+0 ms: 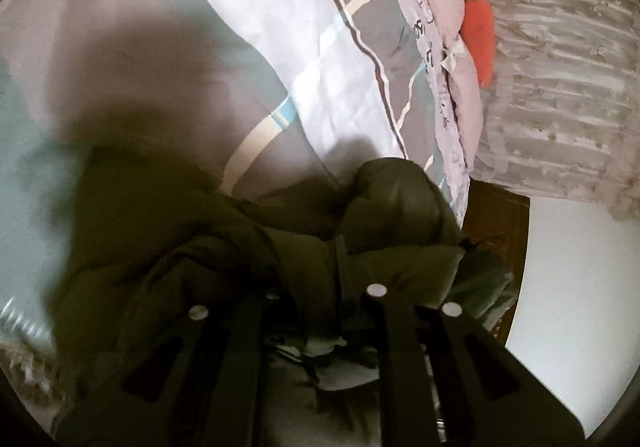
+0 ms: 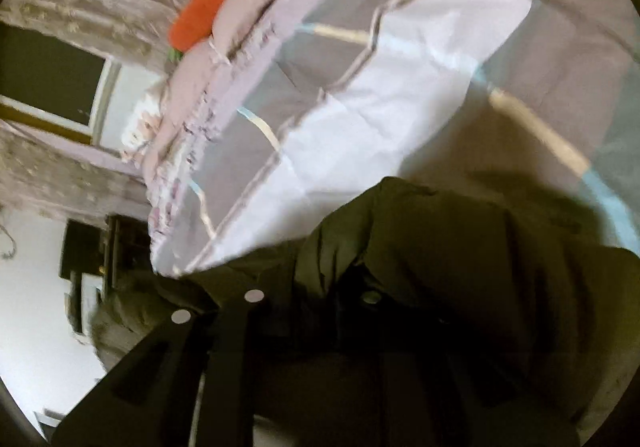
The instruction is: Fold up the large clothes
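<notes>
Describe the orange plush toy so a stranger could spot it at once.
Start at the bed with the grey-and-white patchwork quilt. At its edge beside the lace curtain lie pink pillows. The carrot-shaped plush is wedged against them: the only bright orange thing, with a green leafy top.

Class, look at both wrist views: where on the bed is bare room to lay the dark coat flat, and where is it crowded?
Free: the checked bedspread between the olive coat and the pink quilt. Crowded: the bed's far edge, with quilt and orange carrot toy.
</notes>
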Motion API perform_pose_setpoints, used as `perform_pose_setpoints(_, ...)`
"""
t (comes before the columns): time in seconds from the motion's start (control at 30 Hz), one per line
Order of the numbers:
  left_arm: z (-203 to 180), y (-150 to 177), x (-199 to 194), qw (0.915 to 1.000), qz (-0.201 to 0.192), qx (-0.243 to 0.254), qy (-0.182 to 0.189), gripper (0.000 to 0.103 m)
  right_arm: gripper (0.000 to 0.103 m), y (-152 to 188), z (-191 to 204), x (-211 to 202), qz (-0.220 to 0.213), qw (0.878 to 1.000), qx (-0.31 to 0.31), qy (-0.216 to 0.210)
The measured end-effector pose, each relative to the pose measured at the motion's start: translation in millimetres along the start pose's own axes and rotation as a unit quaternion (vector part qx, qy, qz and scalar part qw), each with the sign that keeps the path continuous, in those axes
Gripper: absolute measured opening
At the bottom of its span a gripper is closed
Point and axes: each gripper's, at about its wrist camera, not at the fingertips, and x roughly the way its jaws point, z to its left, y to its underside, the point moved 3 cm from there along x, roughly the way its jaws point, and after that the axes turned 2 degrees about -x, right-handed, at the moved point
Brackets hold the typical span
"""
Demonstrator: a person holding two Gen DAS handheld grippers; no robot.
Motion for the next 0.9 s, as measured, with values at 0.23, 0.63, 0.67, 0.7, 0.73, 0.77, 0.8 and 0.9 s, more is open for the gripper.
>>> perform_pose_setpoints(0.23,-15,1,-30,0.9984,-0.026,0.047,-0.02,0.013,0.094,-13,-2,-61,-0.008,0.991,0.036,-0.132)
perform_pose_setpoints(0.63,-101,67,-146,0.9678,-0.186,0.17,-0.009,0.05,0.102,72,130,-160,-0.094,0.95,-0.299,-0.001)
perform_pose_setpoints(0.67,-109,72,-158,0.9612,-0.212,0.176,-0.007,0.07,0.102,91,144,-146,-0.075,0.943,-0.323,-0.003)
perform_pose_setpoints(0.7,-117,78,-175,0.948,-0.256,0.188,-0.017,0.09,0.102,105,153,-135,-0.062,0.939,-0.338,-0.006)
perform_pose_setpoints(0.73,-126,85,-194,0.9265,-0.313,0.206,-0.038,0.095,0.102,122,165,-118,-0.048,0.933,-0.356,-0.01)
perform_pose_setpoints(0.77,-134,94,-208,0.9038,-0.359,0.226,-0.06,0.1,0.102,139,177,-98,-0.037,0.926,-0.376,0.001)
perform_pose_setpoints(0.8,-144,104,-219,0.881,-0.39,0.256,-0.081,0.101,0.101,152,183,-80,-0.031,0.921,-0.389,0.015)
perform_pose_setpoints(0.9,-160,112,-195,0.8935,-0.319,0.302,-0.091,0.101,0.099,180,190,-5,0.022,0.919,-0.387,0.075)
